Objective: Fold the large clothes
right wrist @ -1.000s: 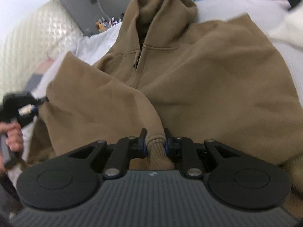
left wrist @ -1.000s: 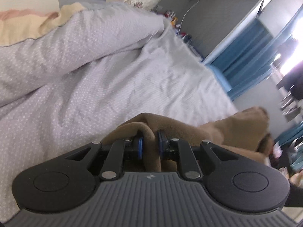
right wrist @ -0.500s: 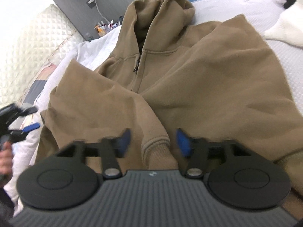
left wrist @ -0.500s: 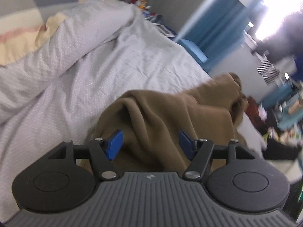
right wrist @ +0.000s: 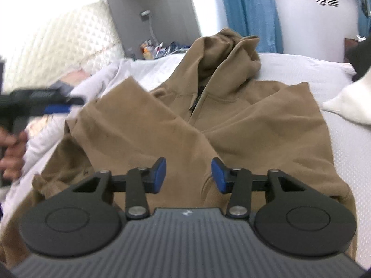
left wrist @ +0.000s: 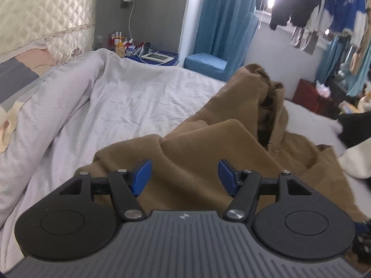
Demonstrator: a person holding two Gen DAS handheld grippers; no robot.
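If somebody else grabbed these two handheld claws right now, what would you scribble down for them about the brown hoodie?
Left gripper: open, nothing between its blue pads, above the hoodie's near edge.
Right gripper: open and empty, its jaws have just been closing a little; the ribbed cuff lies loose just below it.
Brown zip-up fleece hoodie: front up on the pale lilac dotted bedspread, hood toward the far wall.
Done: one long sleeve lies folded across the chest.
Left: the other sleeve cannot be seen clearly; check it, then fold the body. A white garment lies beside the hoodie, untouched.
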